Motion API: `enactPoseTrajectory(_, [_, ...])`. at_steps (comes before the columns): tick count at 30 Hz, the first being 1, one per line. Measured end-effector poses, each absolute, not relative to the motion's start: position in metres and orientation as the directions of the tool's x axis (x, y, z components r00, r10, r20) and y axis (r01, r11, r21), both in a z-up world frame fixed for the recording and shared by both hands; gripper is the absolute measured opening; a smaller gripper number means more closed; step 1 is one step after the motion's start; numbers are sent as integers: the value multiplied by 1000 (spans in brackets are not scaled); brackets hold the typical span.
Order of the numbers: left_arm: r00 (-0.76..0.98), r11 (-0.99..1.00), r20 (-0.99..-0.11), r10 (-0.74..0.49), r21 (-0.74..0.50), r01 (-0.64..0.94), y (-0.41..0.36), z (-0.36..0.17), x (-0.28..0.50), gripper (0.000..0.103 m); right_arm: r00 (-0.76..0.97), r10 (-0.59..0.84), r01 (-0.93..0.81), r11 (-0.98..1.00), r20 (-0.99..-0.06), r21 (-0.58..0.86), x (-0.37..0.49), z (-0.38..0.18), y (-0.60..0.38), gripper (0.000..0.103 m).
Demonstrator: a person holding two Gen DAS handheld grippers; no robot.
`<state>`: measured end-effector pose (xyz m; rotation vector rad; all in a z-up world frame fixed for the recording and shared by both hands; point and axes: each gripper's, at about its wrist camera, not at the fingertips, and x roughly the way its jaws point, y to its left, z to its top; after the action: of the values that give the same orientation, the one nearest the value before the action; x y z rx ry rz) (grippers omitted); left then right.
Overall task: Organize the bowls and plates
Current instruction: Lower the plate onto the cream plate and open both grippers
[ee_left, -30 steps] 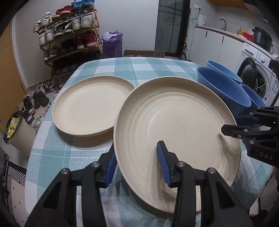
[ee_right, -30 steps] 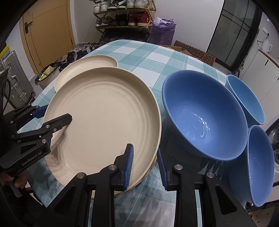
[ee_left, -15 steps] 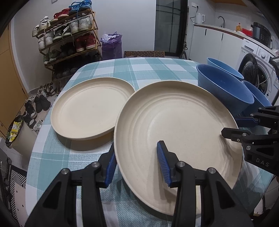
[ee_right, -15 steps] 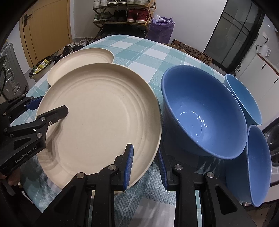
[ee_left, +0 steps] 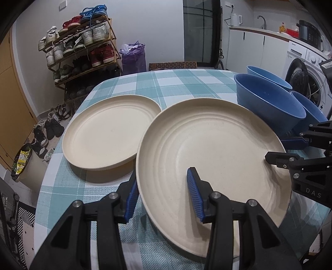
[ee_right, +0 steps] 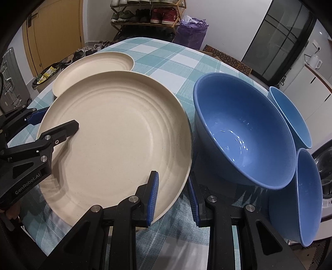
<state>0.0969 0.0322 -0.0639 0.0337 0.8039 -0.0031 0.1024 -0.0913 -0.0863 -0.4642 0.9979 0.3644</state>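
Nearer plate (ee_left: pixel 211 149) slightly shifted, both jaws clenched on its rim, far plate (ee_left: pixel 110 133) partly hidden, contact seemingly firm.

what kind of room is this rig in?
Likely a small home kitchen-dining area by the entry: a washing machine under a counter with a kettle, a loaded shoe rack, and a table with a checked cloth.

Table (ee_left: pixel 186 83) w/ teal-and-white check cloth carries everything; far cream plate (ee_left: pixel 108 133) lies flat on cloth near left edge; near cream plate (ee_left: pixel 207 141) is tilted, its far-left rim overlapping the far plate's edge; 3 blue bowls on right side: big bowl (ee_right: pixel 244 135) just beside near plate, 2 smaller bowls (ee_right: pixel 290 116) (ee_right: pixel 305 197) crowded against it by table edge.
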Motion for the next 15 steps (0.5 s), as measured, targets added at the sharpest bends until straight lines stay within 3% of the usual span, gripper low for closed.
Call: enactPoseTrajectory(15, [689,978,-711,138,210,20,15,-73,97,44,484,82,-504,840,-871,-201,103,-92,-93,28])
